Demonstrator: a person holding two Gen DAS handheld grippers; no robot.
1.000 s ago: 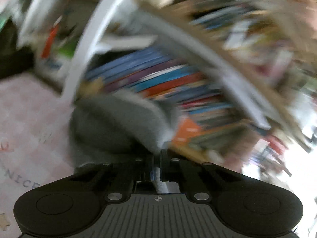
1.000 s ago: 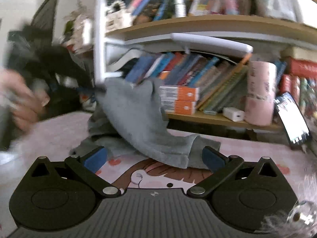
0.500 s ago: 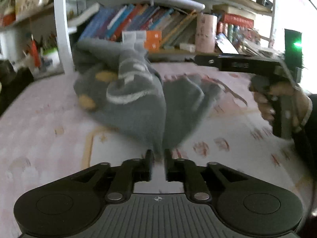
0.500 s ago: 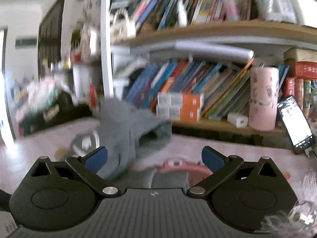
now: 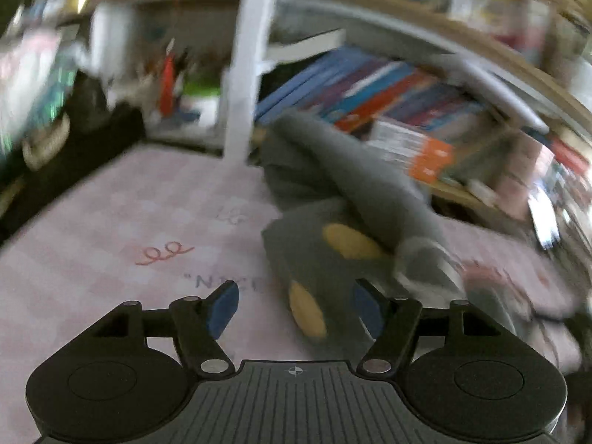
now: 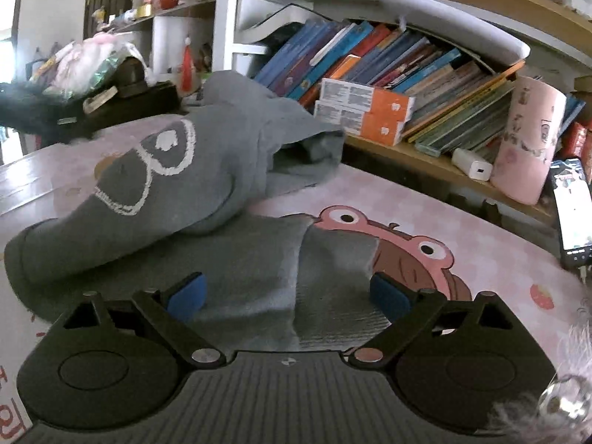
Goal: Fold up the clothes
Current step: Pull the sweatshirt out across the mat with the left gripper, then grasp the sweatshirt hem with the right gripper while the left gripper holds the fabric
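A grey sweatshirt [image 6: 207, 170] with a white print lies crumpled on the pink cartoon-printed cover [image 6: 407, 229]. Its upper part is bunched up on top of a flat lower layer. My right gripper [image 6: 288, 293] hangs just over the near flat edge of the cloth; its jaws stand wide, are closing slightly, and the blue pads do not press on it. In the blurred left wrist view the sweatshirt [image 5: 370, 192] shows yellow patches. My left gripper [image 5: 294, 310] is opening, with a corner of the cloth loose between its pads.
A low shelf of slanted books [image 6: 407, 70] runs along the back, with orange boxes [image 6: 362, 107], a pink cup [image 6: 525, 140] and a white post [image 5: 244, 74]. A phone [image 6: 571, 211] lies at the right edge. Clutter fills the far left.
My left gripper has opened and let go of the sweatshirt, which now lies on the cover. The left view swung. The right gripper has come over the cloth's near edge.
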